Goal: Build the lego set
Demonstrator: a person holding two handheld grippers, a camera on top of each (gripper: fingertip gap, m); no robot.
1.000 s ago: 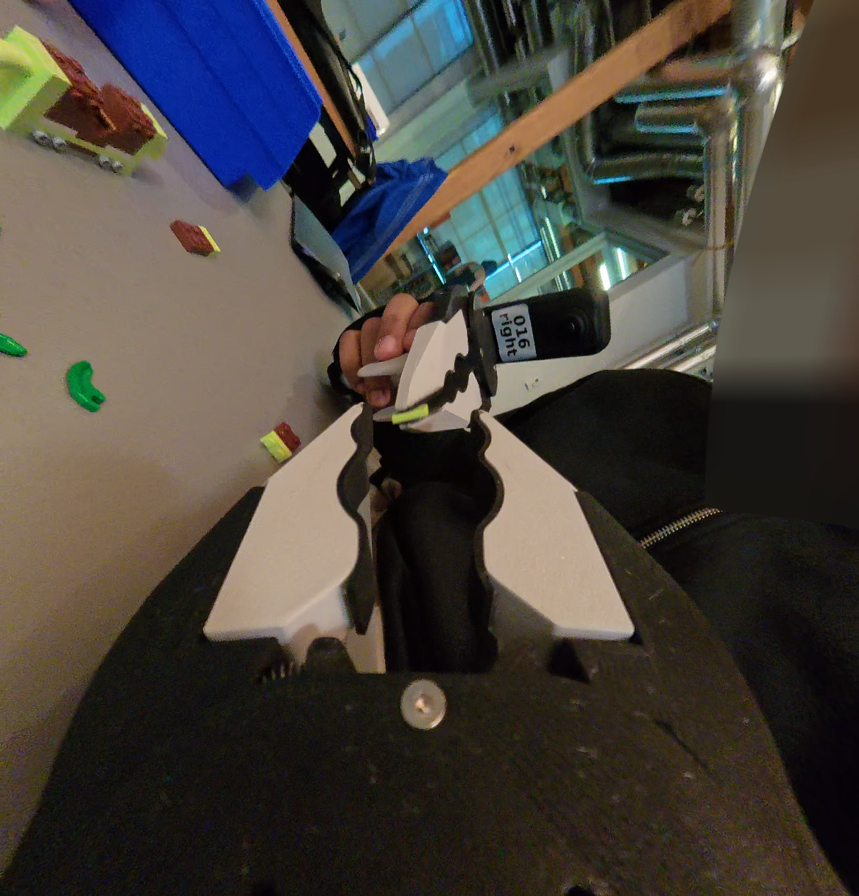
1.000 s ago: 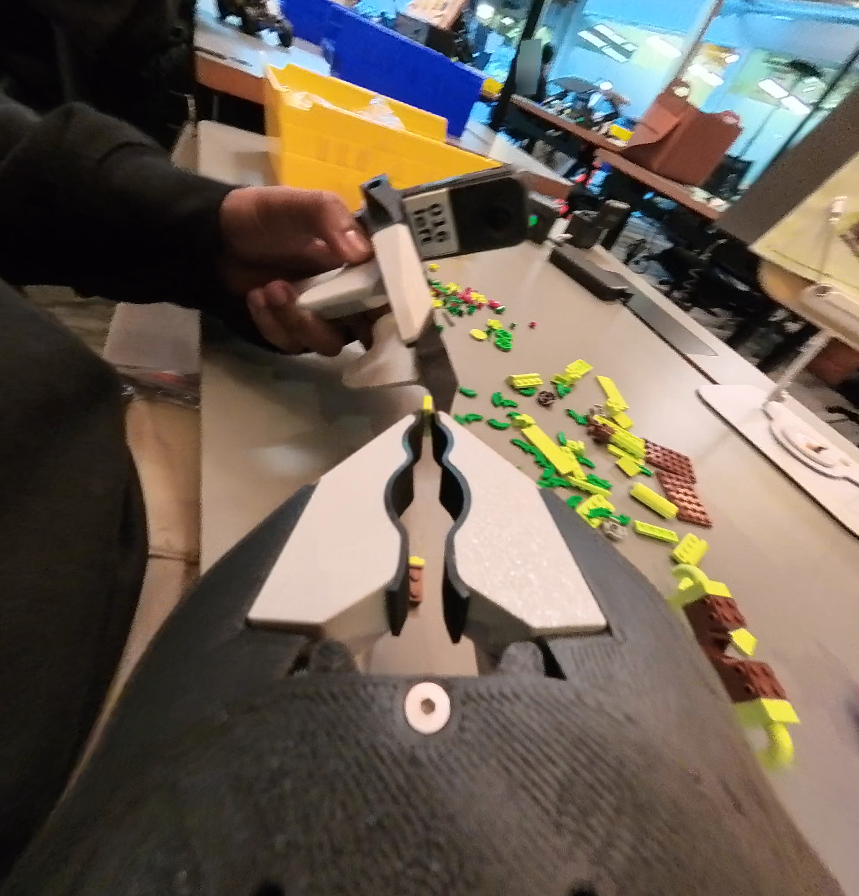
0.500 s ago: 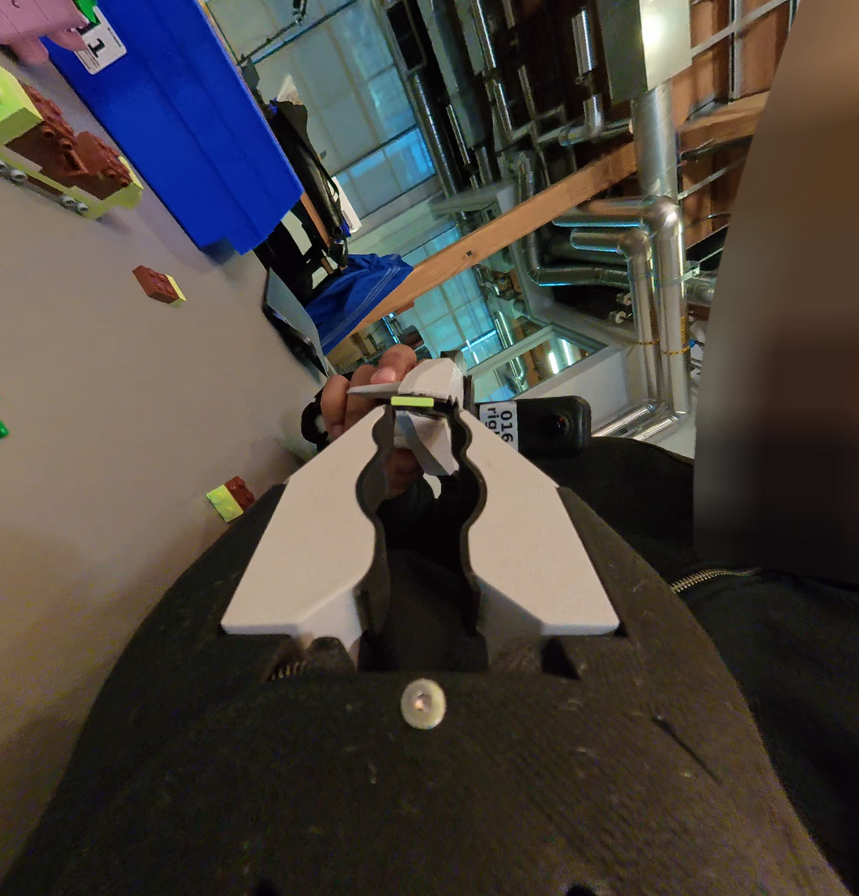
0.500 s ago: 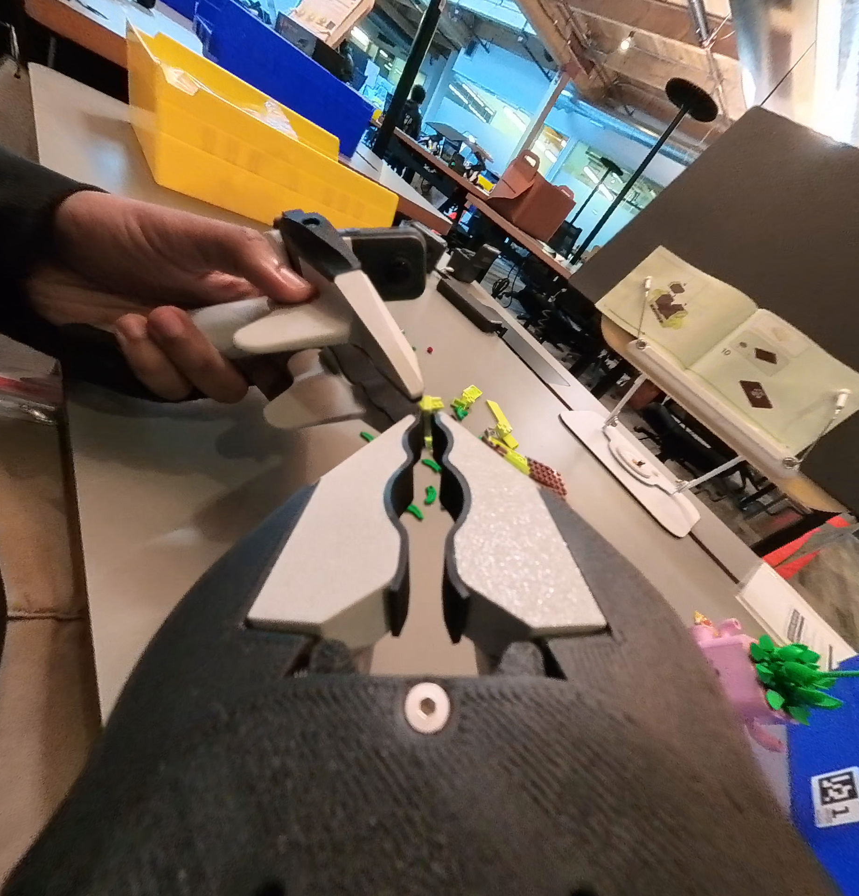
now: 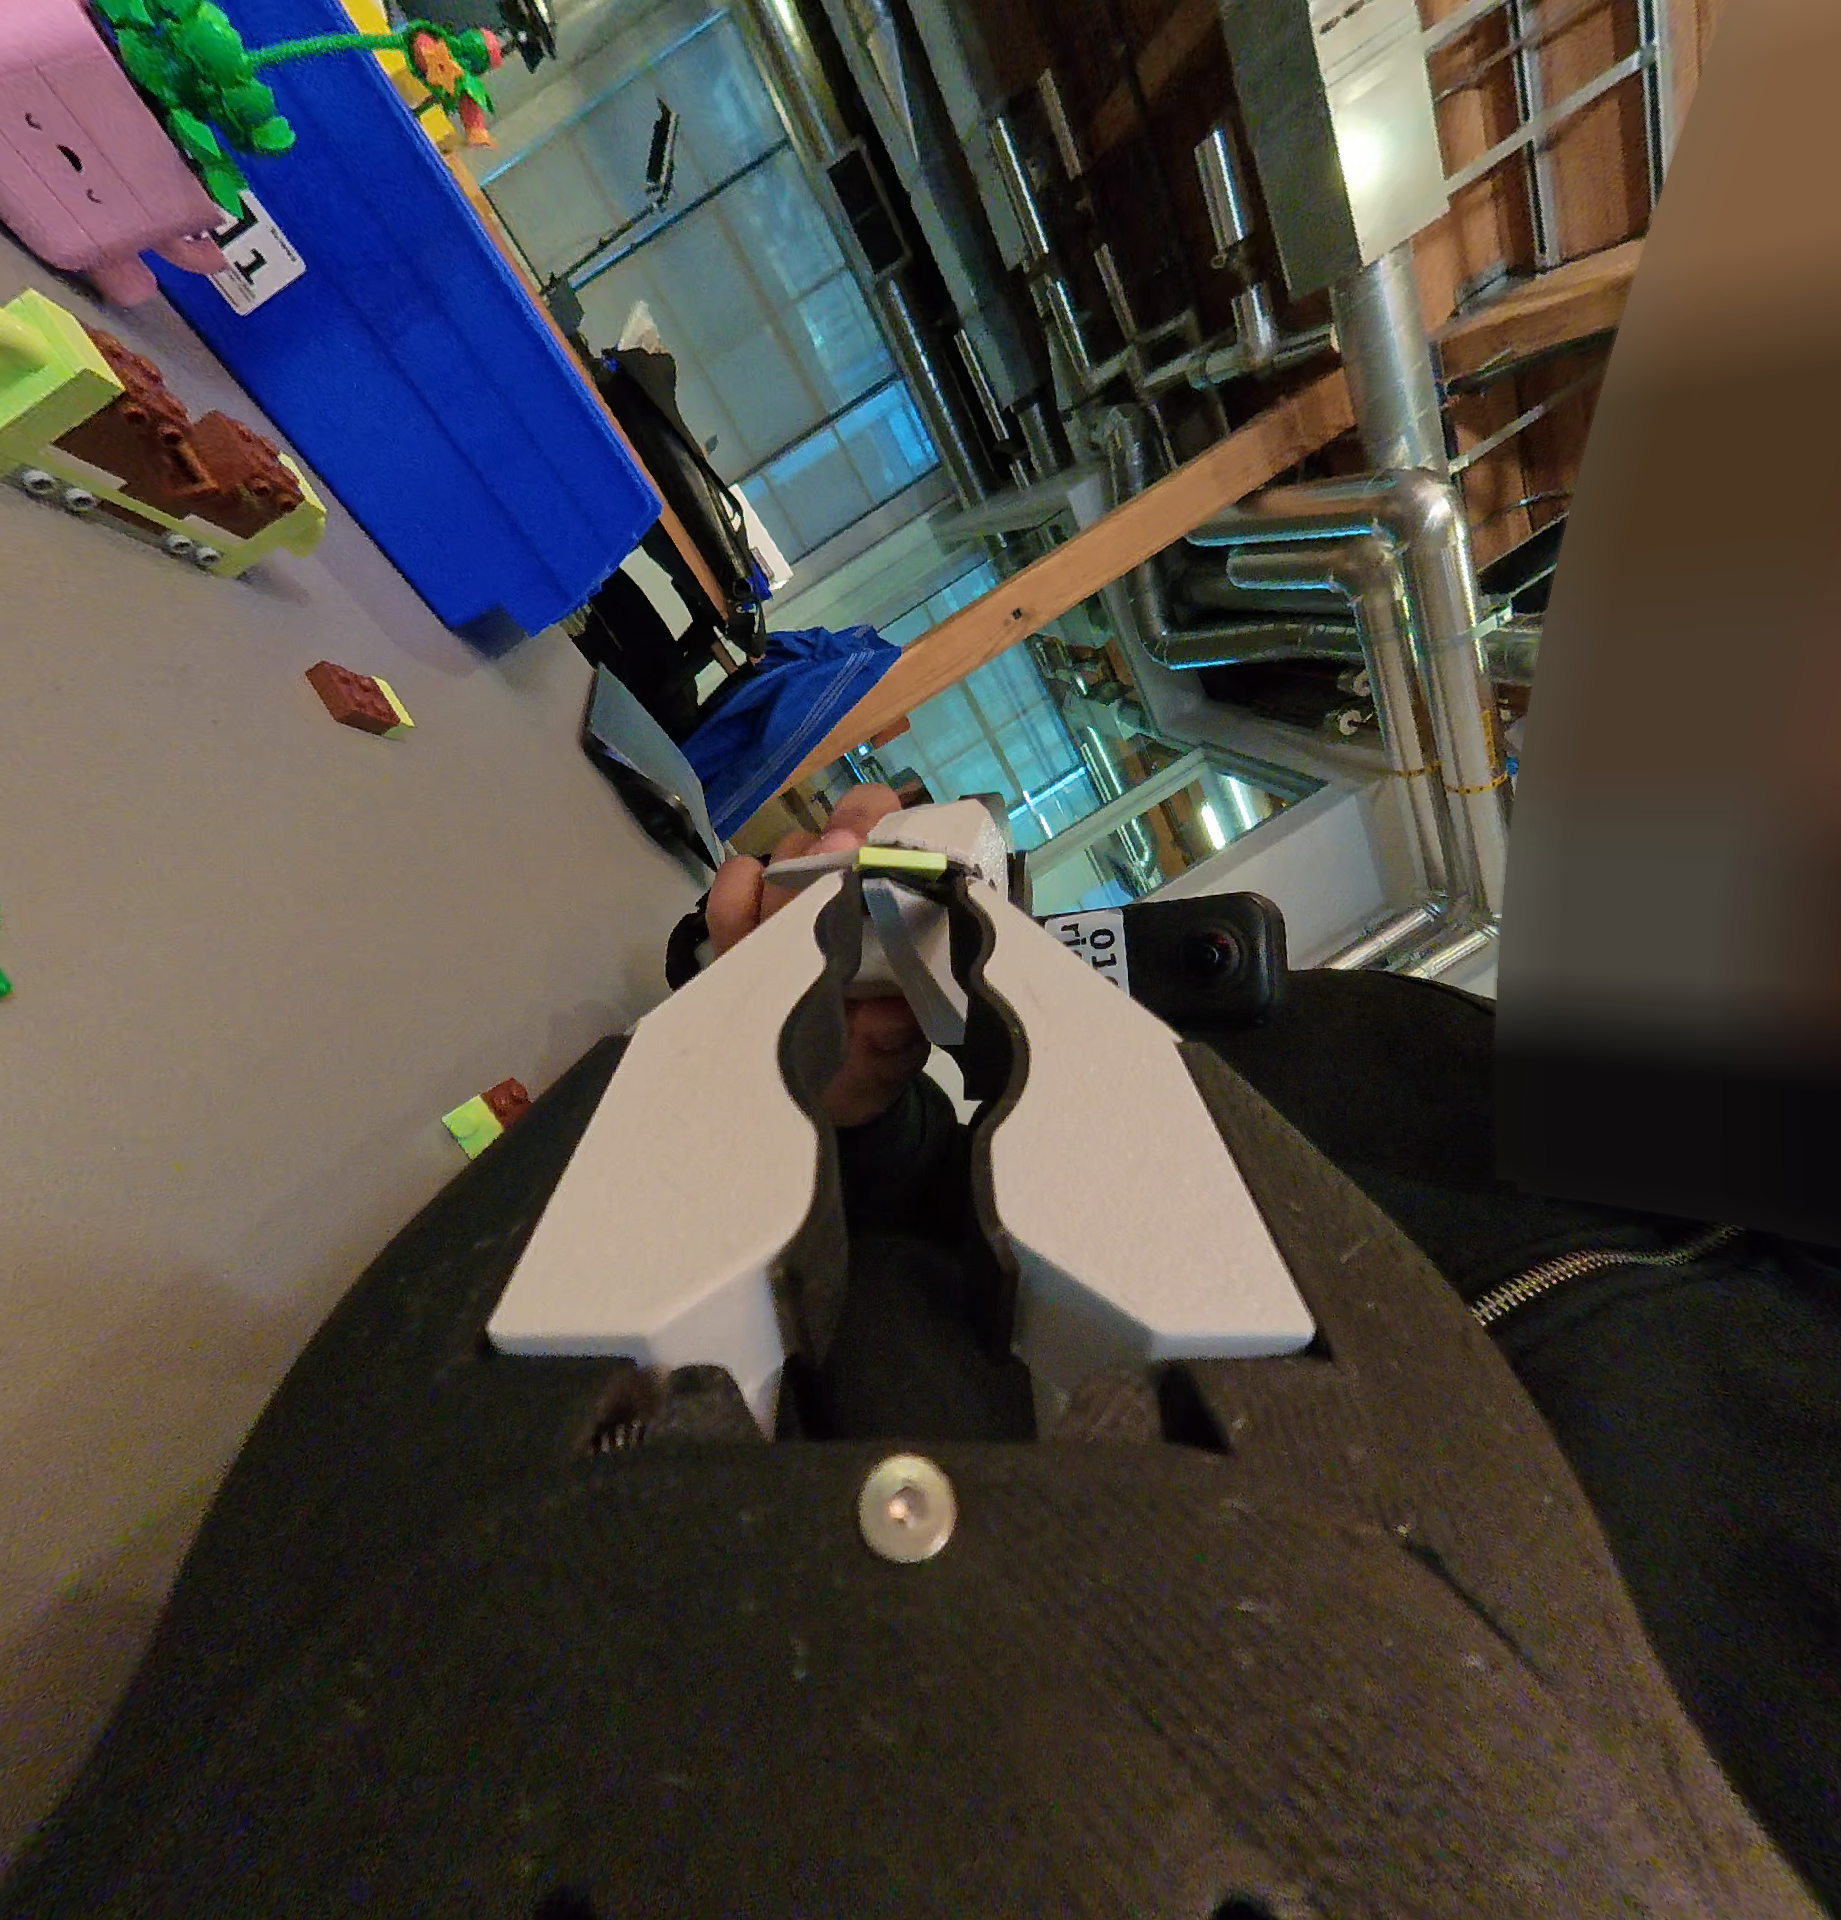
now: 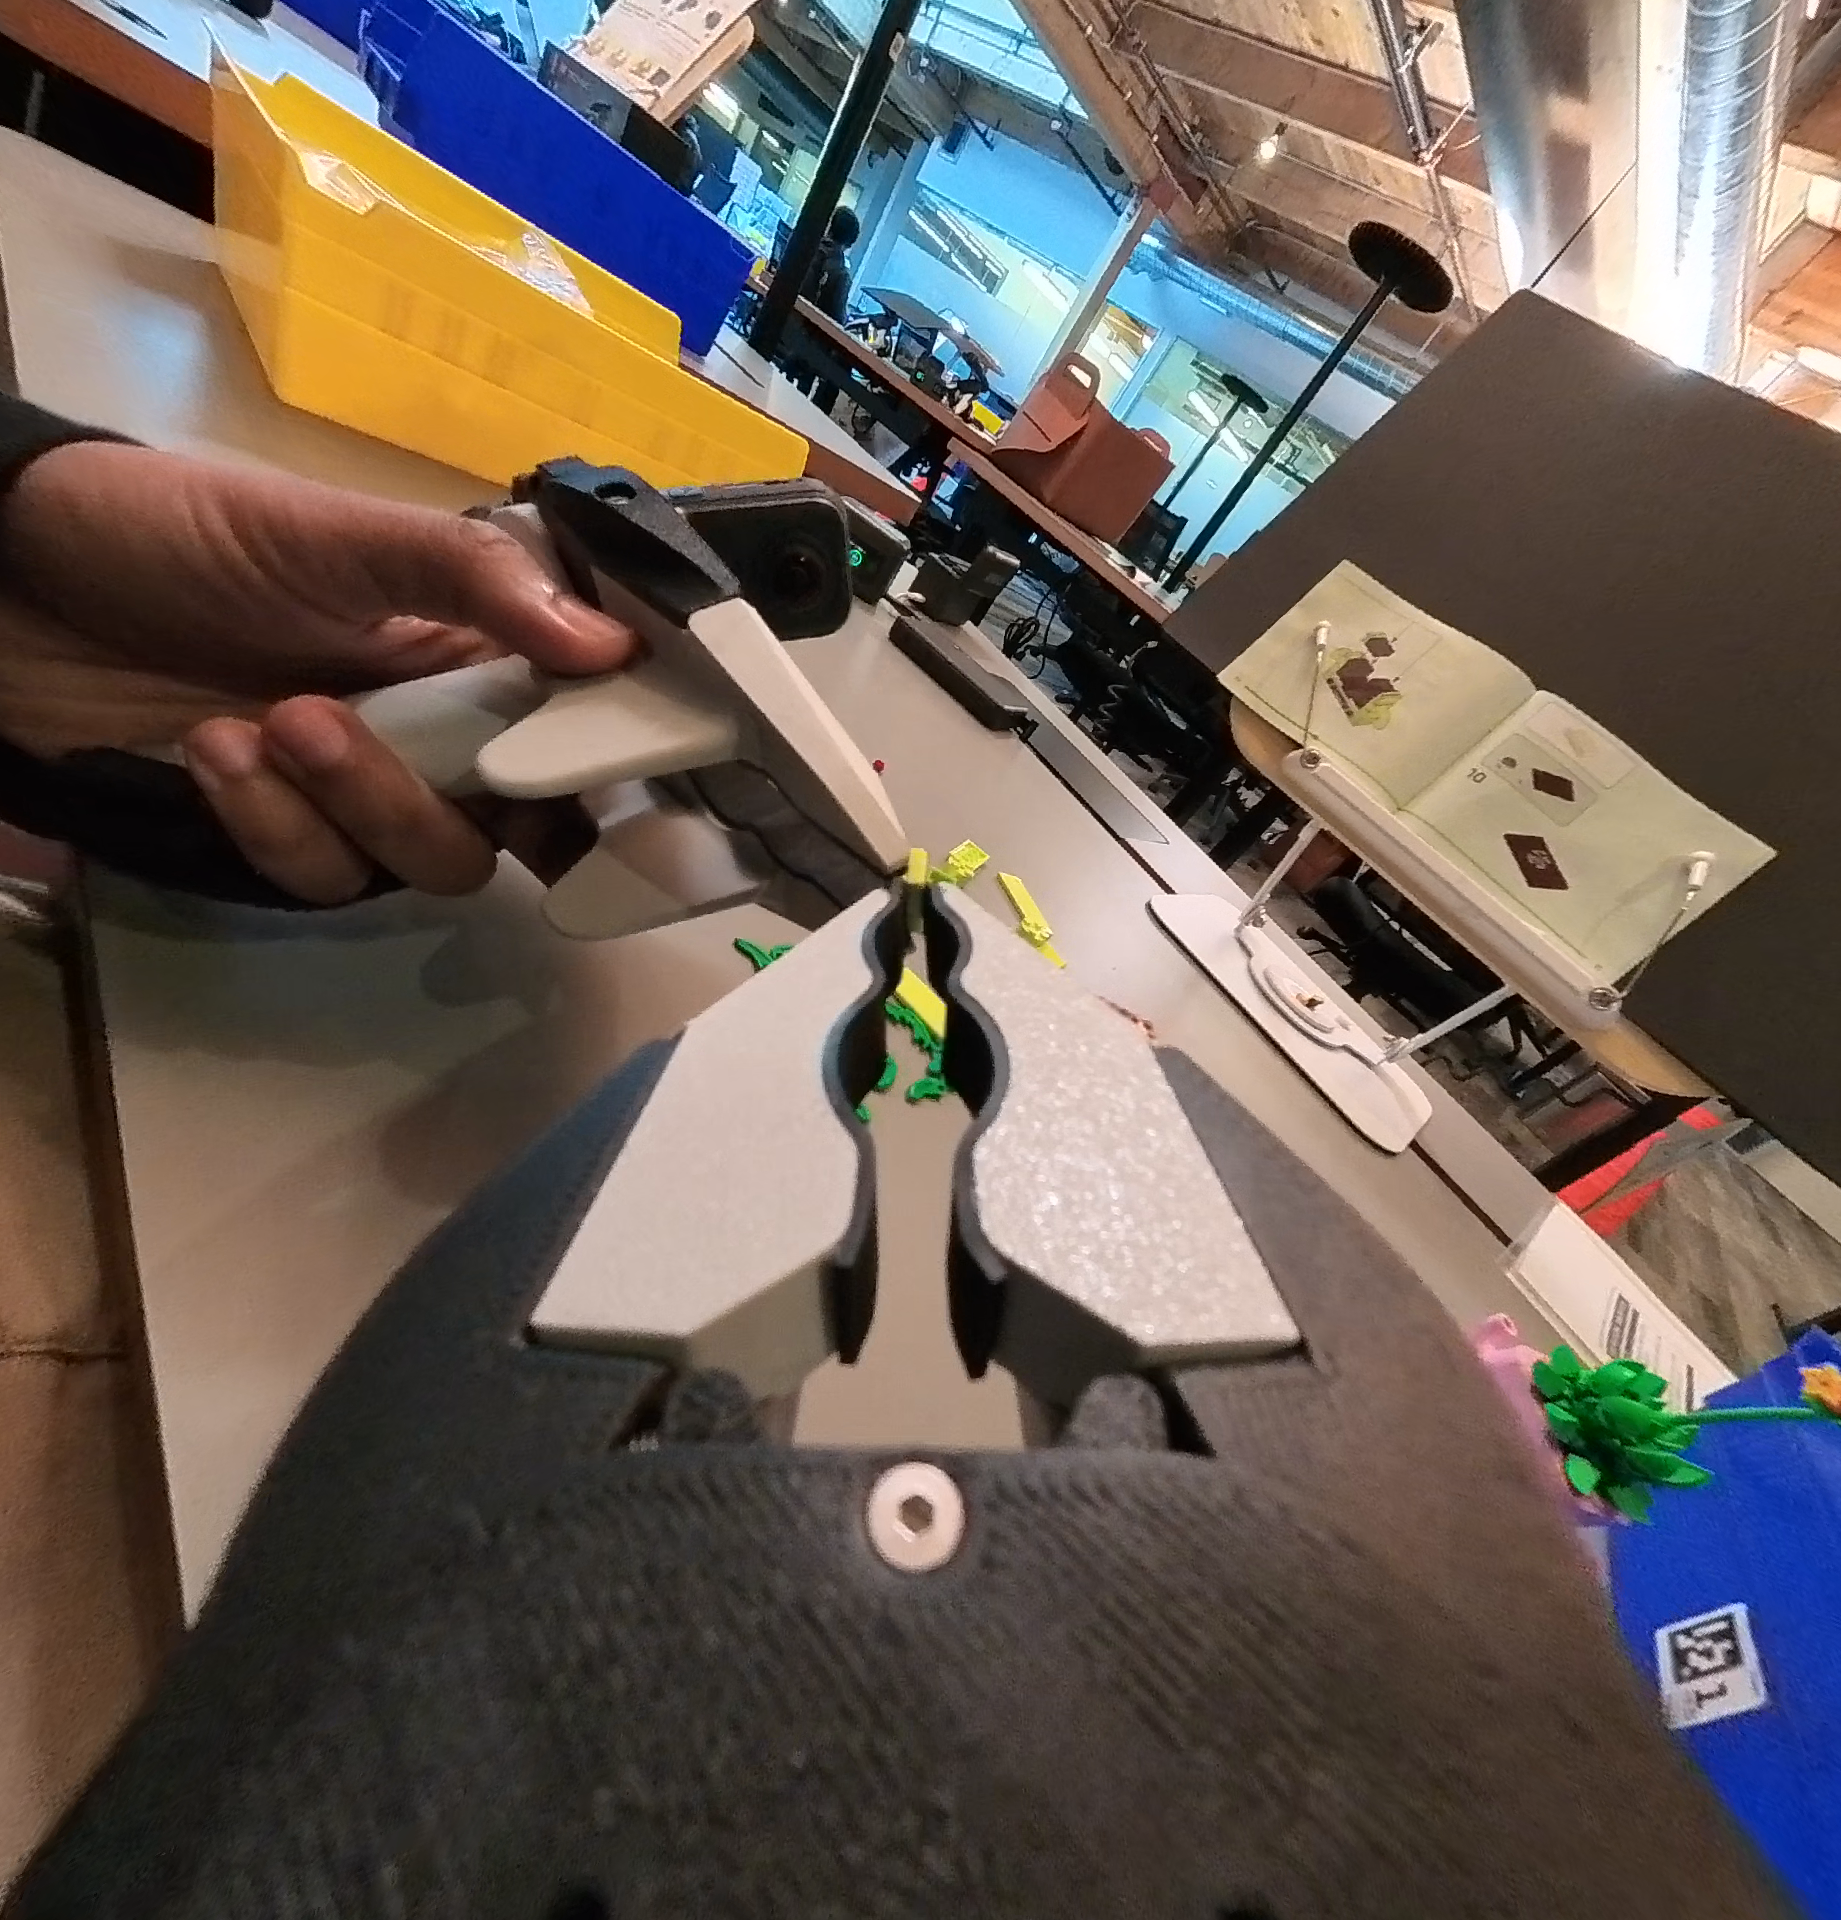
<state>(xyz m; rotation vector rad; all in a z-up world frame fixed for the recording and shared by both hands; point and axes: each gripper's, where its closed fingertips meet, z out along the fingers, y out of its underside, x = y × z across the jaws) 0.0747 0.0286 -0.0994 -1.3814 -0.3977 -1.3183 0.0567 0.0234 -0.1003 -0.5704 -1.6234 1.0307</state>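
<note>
My right gripper [image 6: 914, 896] is shut on a thin lime plate [image 6: 914, 868], held edge-on above the grey table [image 6: 272, 1039]. In the left wrist view the plate [image 5: 900, 859] lies crosswise at the tips of my left gripper [image 5: 903, 888]. The left jaws are narrowed and flank the plate's two ends; I cannot tell if the pads touch it. The right gripper [image 5: 921, 842] faces mine tip to tip. In the right wrist view the left gripper [image 6: 885, 862], in a person's hand, meets the plate from the left. A lime and brown partial build [image 5: 137, 457] stands on the table.
A blue bin [image 5: 407, 343] and a pink pot with a green plant [image 5: 64, 177] stand behind the build. Small brown-and-lime bricks [image 5: 360, 701] [image 5: 485, 1112] lie loose. Loose lime and green pieces [image 6: 1030, 914], a yellow bin [image 6: 459, 343] and an instruction booklet on a stand [image 6: 1487, 769] are beyond. Both grippers' tips are close together, under 4 cm apart.
The left jaws have narrowed from wide open and moved up to the plate. Both grippers have risen and tilted, meeting tip to tip. The right stays shut on the plate.
</note>
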